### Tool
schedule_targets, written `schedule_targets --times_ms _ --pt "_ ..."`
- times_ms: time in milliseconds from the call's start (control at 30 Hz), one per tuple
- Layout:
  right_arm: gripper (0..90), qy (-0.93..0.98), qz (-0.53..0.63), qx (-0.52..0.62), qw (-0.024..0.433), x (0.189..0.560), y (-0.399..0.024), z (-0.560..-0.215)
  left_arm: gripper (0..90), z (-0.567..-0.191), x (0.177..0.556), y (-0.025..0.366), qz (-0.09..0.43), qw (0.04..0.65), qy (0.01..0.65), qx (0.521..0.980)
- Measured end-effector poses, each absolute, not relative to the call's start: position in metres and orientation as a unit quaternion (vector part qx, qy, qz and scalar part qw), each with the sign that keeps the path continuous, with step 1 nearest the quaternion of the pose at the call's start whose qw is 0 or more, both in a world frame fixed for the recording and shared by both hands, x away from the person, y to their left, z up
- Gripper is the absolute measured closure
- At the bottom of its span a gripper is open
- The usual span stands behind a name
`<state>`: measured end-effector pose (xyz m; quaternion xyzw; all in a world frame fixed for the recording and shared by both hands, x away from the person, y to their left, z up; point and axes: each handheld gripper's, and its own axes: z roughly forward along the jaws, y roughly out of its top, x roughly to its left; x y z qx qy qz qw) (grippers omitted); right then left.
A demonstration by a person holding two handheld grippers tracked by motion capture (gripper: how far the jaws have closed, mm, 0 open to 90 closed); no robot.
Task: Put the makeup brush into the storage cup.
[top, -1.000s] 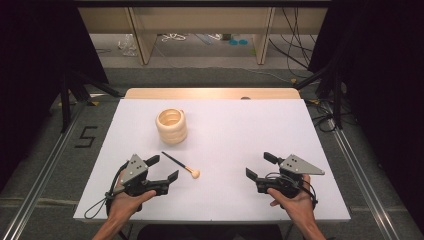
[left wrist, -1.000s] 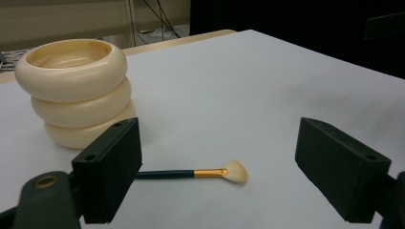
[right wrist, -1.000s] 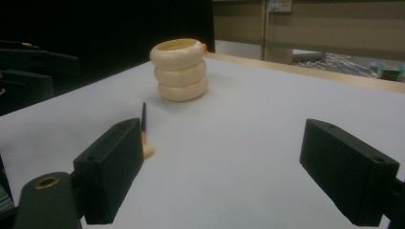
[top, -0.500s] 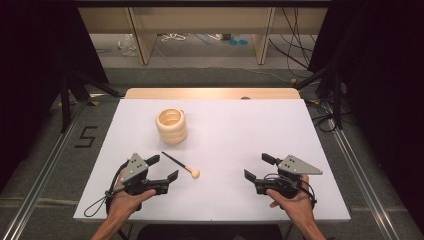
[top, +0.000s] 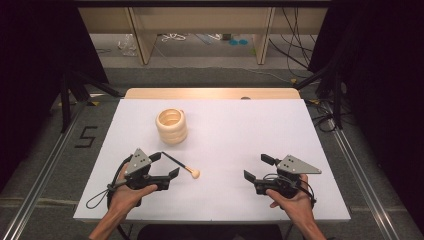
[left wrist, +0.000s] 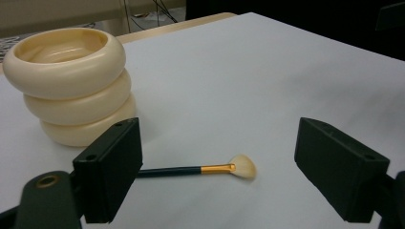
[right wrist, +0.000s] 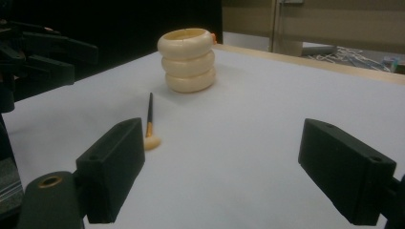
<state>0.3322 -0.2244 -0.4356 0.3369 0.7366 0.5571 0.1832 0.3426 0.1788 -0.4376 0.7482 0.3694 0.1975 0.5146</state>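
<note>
Surface: your white table [top: 300, 130], a wood strip along its far edge, dark floor and pale furniture legs behind.

Item one: a small brush [top: 181, 165] with a dark handle, gold ferrule and pale fan-shaped bristles, lying flat on the table. In the high view it rests just ahead of your left tool, bristle end pointing toward the table's middle.

Item two: a cream holder [top: 171, 125] shaped like three stacked rings, upright and open at the top, standing beyond the brush and apart from it. Whatever lies inside looks too dim to tell.

Item three: your left tool [top: 164, 165], held in your left hand [top: 127, 192], jaws spread wide and gripping nothing; in the left gripper view the brush [left wrist: 200, 169] lies on the table between them, touched by neither.

Item four: your right tool [top: 259, 167], held in your right hand [top: 292, 200], well apart from the brush, jaws likewise spread wide and holding nothing.
</note>
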Motion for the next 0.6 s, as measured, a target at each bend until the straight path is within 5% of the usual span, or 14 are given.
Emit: schedule_targets --times_ms 600 --pt "17.7 0.739 0.556 0.337 0.174 0.333 -0.224 -0.437 16.5 -0.426 0.376 0.174 0.163 0.47 0.317 0.808"
